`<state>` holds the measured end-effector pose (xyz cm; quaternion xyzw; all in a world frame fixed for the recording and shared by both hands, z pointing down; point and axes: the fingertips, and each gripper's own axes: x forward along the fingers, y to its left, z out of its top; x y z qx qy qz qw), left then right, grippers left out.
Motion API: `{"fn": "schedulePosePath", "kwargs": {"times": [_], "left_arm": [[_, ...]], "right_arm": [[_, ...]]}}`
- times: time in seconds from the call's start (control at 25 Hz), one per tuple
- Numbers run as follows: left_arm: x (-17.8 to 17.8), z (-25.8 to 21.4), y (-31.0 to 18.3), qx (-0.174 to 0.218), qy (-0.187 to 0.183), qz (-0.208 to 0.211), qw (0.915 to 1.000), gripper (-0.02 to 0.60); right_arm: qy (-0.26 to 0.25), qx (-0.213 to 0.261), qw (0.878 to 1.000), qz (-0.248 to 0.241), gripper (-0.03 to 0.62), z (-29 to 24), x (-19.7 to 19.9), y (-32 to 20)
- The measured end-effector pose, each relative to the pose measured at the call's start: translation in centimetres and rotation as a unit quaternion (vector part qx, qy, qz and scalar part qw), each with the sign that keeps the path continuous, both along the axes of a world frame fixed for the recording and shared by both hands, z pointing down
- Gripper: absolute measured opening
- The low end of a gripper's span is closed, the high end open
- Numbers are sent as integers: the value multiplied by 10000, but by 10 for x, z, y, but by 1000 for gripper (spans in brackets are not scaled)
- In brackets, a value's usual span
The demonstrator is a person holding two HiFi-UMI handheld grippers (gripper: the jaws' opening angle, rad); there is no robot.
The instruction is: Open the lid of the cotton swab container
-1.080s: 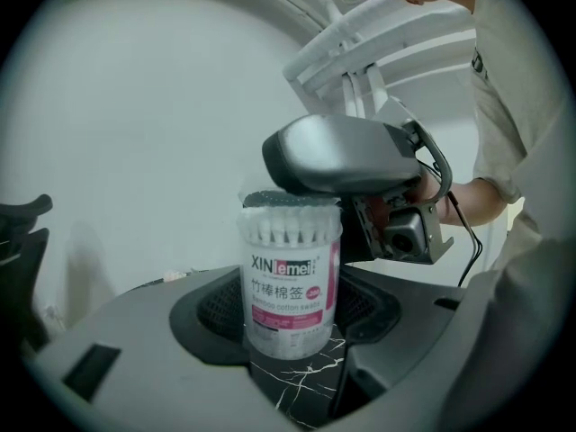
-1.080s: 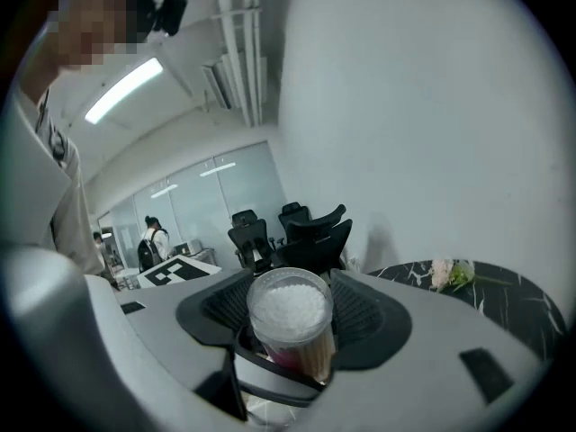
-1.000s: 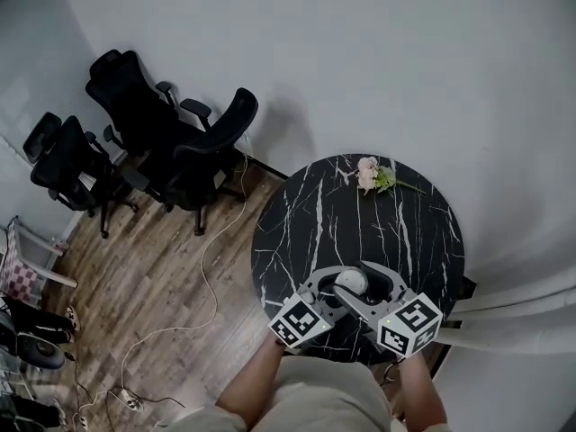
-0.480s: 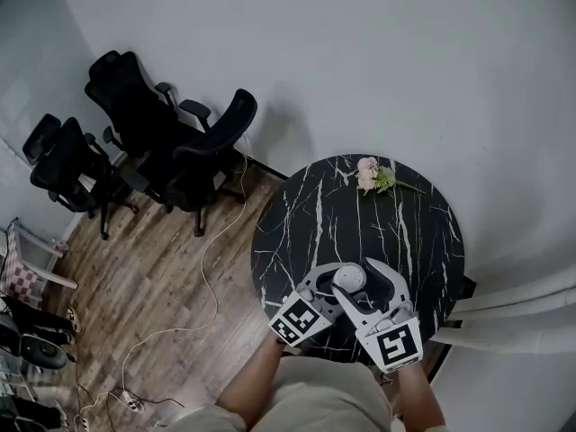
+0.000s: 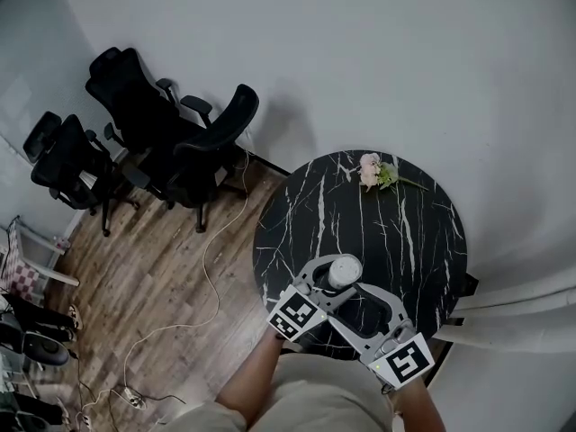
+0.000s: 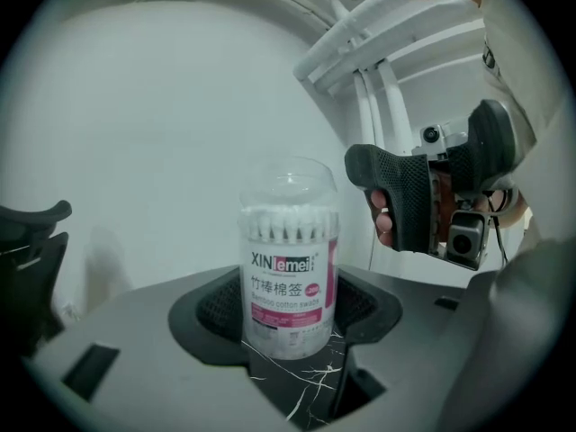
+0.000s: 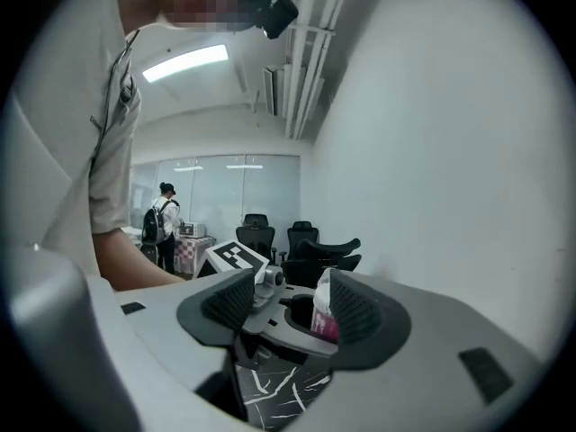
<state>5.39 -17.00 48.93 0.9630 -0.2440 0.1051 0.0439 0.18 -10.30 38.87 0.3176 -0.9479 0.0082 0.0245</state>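
Observation:
The cotton swab container [image 5: 345, 267] is a clear cylinder with a pink label and a clear domed lid [image 6: 290, 180], which sits on it. It stands on the black marble table [image 5: 400, 228] near the front edge. My left gripper [image 5: 337, 280] is shut on the container [image 6: 286, 286], one pad against each side of its lower half. My right gripper [image 5: 362, 302] is open and holds nothing. It hangs nearer the person, to the right of the container. In the right gripper view [image 7: 286, 300] the container [image 7: 322, 315] peeks out beyond the right-hand jaw.
A pink flower sprig [image 5: 372, 172] lies at the table's far edge. Black office chairs [image 5: 171, 138] stand on the wood floor to the left, with a cable [image 5: 205, 273] trailing beside the table. A white wall curves behind. A person with a backpack [image 7: 164, 223] stands far off.
My right gripper has drawn back from the container toward the person and to the right. The left gripper and container have stayed almost still.

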Motion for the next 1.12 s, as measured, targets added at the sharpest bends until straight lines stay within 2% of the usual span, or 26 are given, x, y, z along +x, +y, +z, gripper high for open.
{"fn": "schedulePosePath", "kwargs": {"times": [0.2,0.36,0.52,0.64,0.76,1.0,1.12], "left_arm": [[3,2,0,14,-28,25,10000,261],[5,2,1,12,-32,76,10000,261],[7,3,1,-3,-40,106,9999,261],[6,3,0,-11,-21,82,10000,261],[5,2,-1,-12,-11,67,10000,262],[9,6,1,-12,-55,100,9999,261],[9,6,2,4,-98,132,9999,261]], "right_arm": [[-43,-975,9942,-452,290,24,2,4],[70,-1001,9936,-522,289,24,2,0],[402,-689,9962,-360,289,20,6,-6],[328,-131,9993,-134,289,1,8,-17],[366,150,9991,178,288,-10,16,-27],[768,444,9932,748,289,-7,43,-45],[1172,658,9863,957,289,-4,51,-53]]}}
